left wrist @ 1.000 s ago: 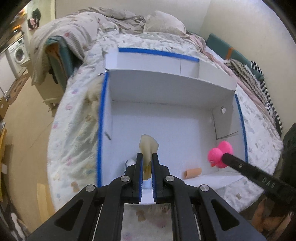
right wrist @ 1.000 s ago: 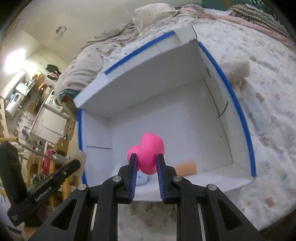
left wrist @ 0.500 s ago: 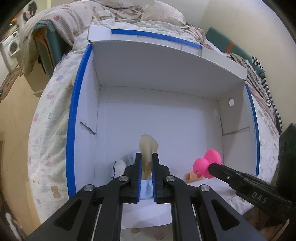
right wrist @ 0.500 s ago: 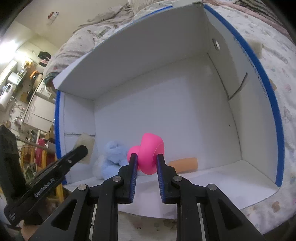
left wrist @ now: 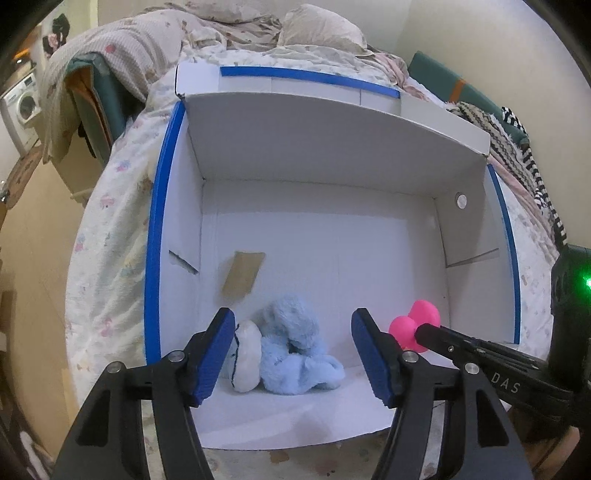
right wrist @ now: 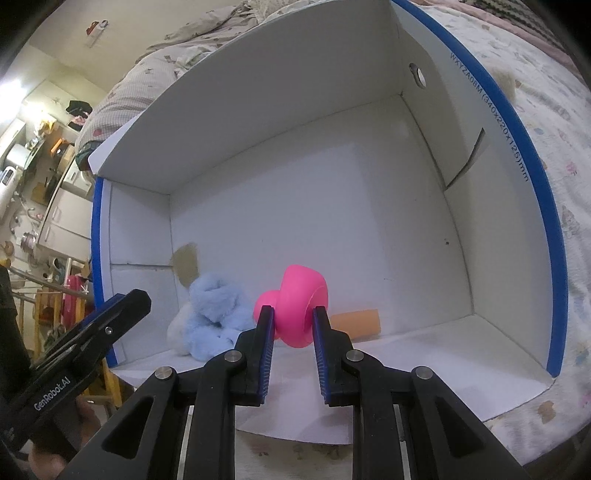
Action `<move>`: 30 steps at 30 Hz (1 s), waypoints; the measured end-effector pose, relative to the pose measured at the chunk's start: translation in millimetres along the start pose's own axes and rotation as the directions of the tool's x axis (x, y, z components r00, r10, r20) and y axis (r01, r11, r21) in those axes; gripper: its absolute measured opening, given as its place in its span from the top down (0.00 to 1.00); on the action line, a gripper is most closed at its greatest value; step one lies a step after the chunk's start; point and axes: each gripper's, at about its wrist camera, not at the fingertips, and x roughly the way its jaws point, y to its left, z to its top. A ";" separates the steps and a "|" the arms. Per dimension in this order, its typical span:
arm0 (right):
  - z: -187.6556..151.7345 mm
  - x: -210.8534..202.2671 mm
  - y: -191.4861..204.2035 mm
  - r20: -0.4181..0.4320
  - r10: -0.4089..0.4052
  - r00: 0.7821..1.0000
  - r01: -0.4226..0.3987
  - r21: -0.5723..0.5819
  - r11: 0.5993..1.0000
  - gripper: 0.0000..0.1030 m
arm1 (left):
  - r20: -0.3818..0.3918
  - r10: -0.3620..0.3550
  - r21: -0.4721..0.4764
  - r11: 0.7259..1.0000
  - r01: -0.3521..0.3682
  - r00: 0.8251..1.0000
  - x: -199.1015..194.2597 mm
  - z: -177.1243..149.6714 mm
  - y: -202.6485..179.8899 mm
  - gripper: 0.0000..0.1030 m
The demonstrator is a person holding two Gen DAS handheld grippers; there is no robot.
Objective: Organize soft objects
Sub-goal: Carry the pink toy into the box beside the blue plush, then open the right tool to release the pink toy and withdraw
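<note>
A white cardboard box with blue edges lies open on the bed. My left gripper is open and empty above the box's near left corner. Under it lies a light blue and white plush toy. A flat tan sponge piece lies on the box floor, near the left wall. My right gripper is shut on a pink rubber duck, held over the box's near side. An orange foam cylinder lies behind the duck.
The box sits on a floral bedspread. Rumpled blankets and pillows lie behind it. A striped cloth lies at the right. A cream plush piece lies on the bed beyond the box's right wall.
My left gripper has opened and let go of the tan piece, which now lies on the box floor. Both grippers have come nearer to the box. The duck stays held.
</note>
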 end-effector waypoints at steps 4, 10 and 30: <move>0.1 0.6 -1.1 0.001 0.000 1.000 0.000 -0.005 1.000 0.78 | 0.019 -0.005 -0.015 1.000 0.006 1.000 -4.5 3.9 6.6 0.39; 0.5 -4.4 -4.3 0.018 0.031 0.999 -0.032 0.014 0.999 0.78 | 0.039 -0.031 -0.078 0.996 0.034 0.999 -15.5 16.4 27.1 0.39; -1.6 -10.0 4.3 0.044 0.013 0.999 -0.013 0.000 1.000 0.41 | -0.005 0.034 -0.033 0.999 -0.034 0.999 -14.2 -1.9 26.1 0.38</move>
